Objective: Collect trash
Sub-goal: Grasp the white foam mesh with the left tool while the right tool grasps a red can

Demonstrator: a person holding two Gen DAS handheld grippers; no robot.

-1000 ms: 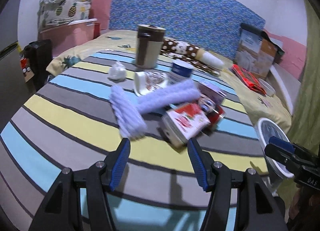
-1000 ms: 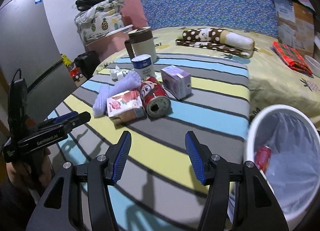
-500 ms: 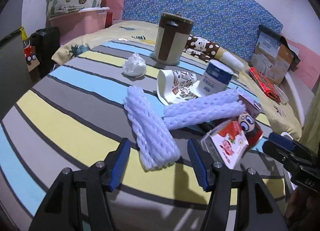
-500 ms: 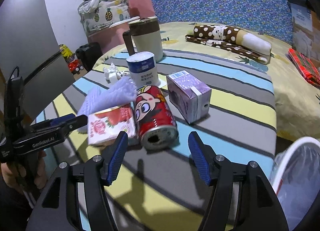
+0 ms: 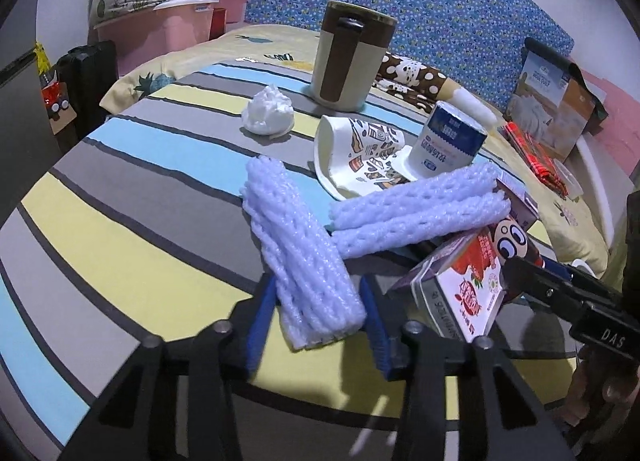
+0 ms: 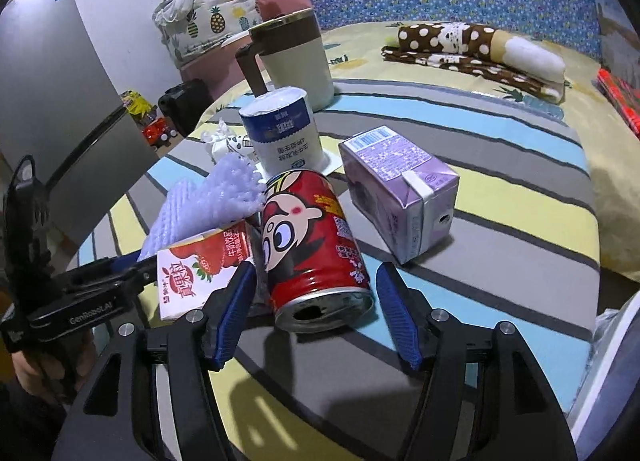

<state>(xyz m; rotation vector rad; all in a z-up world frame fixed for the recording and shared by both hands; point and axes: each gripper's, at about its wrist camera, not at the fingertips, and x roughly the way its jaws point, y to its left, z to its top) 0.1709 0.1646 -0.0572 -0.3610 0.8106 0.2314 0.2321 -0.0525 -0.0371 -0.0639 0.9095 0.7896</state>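
Left gripper: jaws have just been closing; blue pads now sit against both sides of the near foam net sleeve, gripping its near end. A second ago they stood wide with nothing between them, short of the pile.
Right gripper: jaws wide, straddling the open end of the red cartoon can; a gap shows on each side, pads not pressing. A second ago the can lay well ahead of the fingertips.
Red cartoon can: on its side on the striped blanket, mouth toward the right wrist camera.
Strawberry milk carton: tipped, touching the can's left side, just beside the right gripper's left pad.
Second foam net sleeve: lies across the far end of the gripped one, resting over the carton and can.
Purple drink box: on its side, right of the can, apart from it.
Yogurt cup: upside down, behind the foam, on the flattened paper cup.
Crumpled tissue: alone, left of the paper cup.
Brown-and-cream mug: upright, farthest back.
Trash bin: only its rim at the right edge; a second ago its whole mouth showed.
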